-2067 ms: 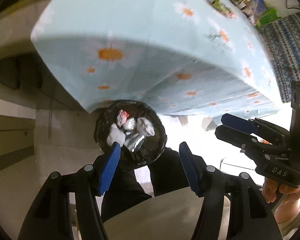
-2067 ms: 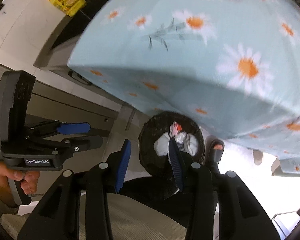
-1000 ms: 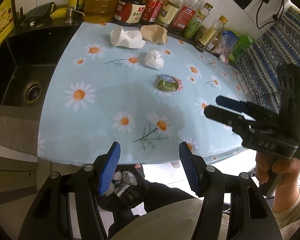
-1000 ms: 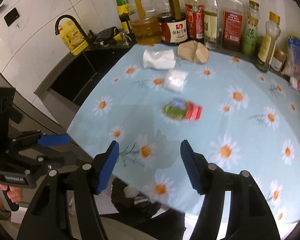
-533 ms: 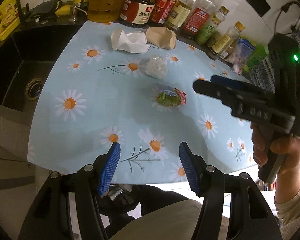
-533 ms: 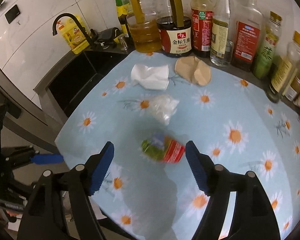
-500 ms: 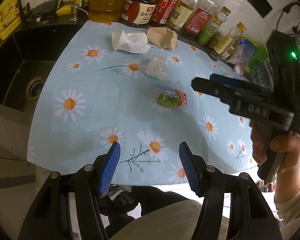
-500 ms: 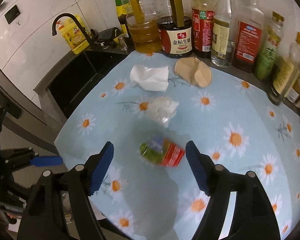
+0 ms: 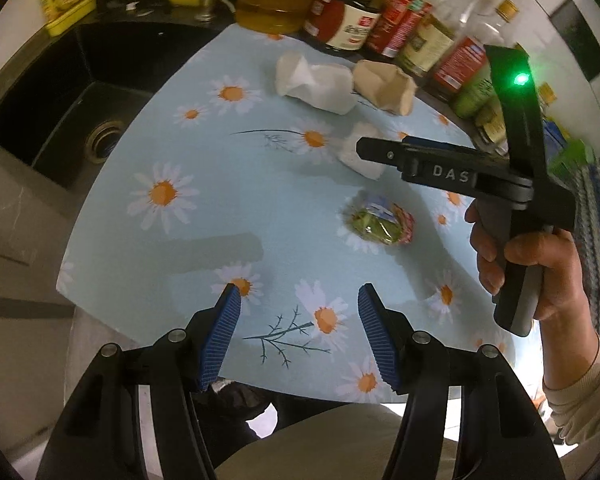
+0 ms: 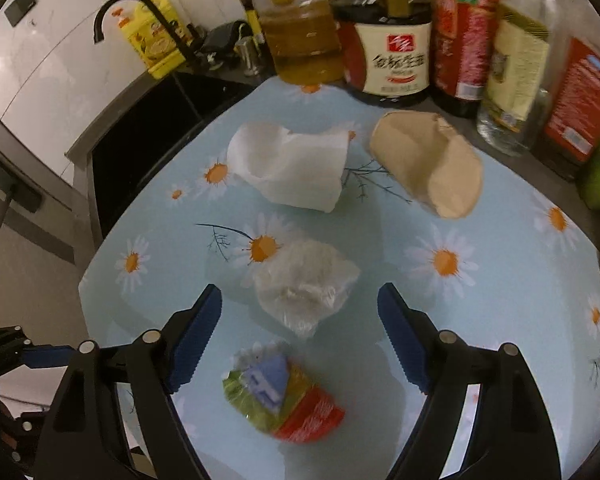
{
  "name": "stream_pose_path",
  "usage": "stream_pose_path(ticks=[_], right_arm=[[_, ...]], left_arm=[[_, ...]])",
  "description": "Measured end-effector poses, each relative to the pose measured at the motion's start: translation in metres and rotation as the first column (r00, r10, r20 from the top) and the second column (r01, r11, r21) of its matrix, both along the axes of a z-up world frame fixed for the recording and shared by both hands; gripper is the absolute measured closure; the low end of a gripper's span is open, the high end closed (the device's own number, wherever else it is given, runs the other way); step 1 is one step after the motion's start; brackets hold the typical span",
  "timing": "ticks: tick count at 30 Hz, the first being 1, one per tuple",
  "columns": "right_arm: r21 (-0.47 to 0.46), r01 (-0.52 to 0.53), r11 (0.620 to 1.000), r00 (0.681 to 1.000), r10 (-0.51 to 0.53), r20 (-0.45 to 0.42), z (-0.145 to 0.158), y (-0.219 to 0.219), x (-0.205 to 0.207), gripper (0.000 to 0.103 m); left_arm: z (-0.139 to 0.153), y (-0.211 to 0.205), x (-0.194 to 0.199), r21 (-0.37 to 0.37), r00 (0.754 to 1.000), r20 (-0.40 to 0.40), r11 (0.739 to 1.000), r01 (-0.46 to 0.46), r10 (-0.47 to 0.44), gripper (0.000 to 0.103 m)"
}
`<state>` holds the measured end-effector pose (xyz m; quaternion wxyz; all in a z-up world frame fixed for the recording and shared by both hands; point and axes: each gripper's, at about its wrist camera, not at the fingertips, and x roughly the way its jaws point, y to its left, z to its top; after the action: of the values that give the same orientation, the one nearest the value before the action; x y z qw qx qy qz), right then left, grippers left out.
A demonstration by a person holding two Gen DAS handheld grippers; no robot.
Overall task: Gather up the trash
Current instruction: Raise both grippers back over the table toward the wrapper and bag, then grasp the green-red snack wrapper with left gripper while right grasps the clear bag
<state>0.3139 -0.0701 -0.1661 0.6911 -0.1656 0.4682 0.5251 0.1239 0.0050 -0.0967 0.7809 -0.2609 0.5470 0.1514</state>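
Four trash pieces on the surface (image 10: 500, 280), each apart from the others. Wrapper (image 10: 282, 402): crumpled, green and red with a blue patch, lying flat, nearest the front edge. Clear bag (image 10: 304, 282): scrunched, translucent, just behind the wrapper. White cup (image 10: 290, 168): crushed, on its side, mouth left. Brown cup (image 10: 430, 162): crushed, on its side, right of the white one, by the bottles.

Left gripper (image 9: 298, 300): black arms, silver screws, ribbed blue pads. Right gripper (image 10: 300, 300): same build, "DAS" lettering, green LED. Bare right hand (image 9: 536, 268), beige sleeve.
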Motion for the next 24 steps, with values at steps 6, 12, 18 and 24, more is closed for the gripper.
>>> stream_pose_path(ticks=[6,12,18,24], right_arm=[[-0.014,-0.043,0.999,0.999,0.043,0.008,-0.009,0.012,0.002,0.045],[-0.007,-0.062,0.998,0.998,0.062,0.012,-0.007,0.009,0.002,0.049],[0.047,-0.049,0.998,0.999,0.049,0.003,0.010,-0.011,0.007,0.050],[0.093,0.001,0.996,1.000,0.000,-0.009,0.027,-0.049,0.018,0.050]], left_arm=[[-0.001,0.004,-0.002,0.005,0.998,-0.008,0.999,-0.054,0.055,0.035],[-0.002,0.004,0.004,0.005,0.998,-0.013,0.998,-0.056,0.056,0.035],[-0.003,0.000,0.019,0.005,1.000,-0.014,1.000,-0.021,0.021,0.035],[-0.009,-0.017,0.052,-0.007,0.998,-0.018,0.998,0.065,-0.065,0.035]])
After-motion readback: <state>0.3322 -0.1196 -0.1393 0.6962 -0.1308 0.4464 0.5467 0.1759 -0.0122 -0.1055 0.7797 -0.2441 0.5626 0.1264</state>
